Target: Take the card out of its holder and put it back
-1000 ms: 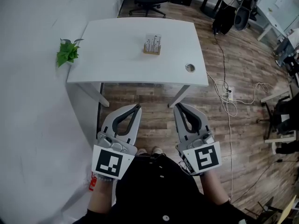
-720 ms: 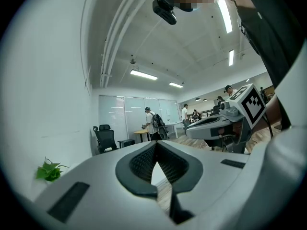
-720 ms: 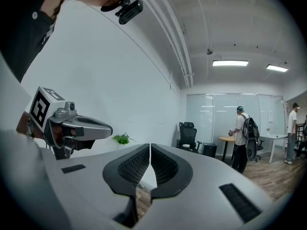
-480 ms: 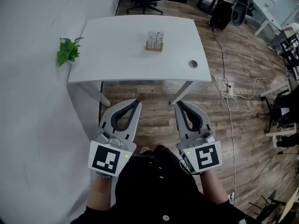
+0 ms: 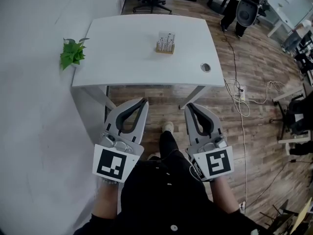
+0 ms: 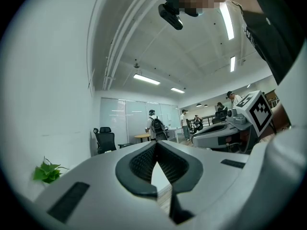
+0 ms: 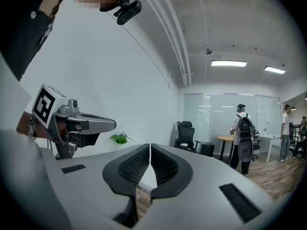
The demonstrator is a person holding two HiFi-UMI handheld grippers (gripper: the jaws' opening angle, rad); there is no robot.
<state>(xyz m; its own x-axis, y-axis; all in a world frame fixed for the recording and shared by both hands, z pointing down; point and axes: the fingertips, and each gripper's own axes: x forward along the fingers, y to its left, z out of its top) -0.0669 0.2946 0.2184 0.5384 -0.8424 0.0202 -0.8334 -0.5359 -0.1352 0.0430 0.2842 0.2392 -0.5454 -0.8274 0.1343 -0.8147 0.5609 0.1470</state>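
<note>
Your clothing: black top (image 5: 161, 199) w/ small white buttons (image 5: 172, 227), black trousers (image 5: 168, 142), light shoe (image 5: 167, 127). Left gripper (image 5: 143, 102) & right gripper (image 5: 189, 107): grey moulded shells, black ribbed pads (image 6: 142, 163), each w/ a b/w square-pattern marker cube (image 5: 113, 164). Black camera (image 6: 170, 14) on your head.

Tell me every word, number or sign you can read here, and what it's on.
No text here can be read.
Card in the holder on the table: dark print, too small to read.
Left claw, its cube: black-and-white square pattern, no words.
Right claw, its cube: likewise a pattern, no words.
</note>
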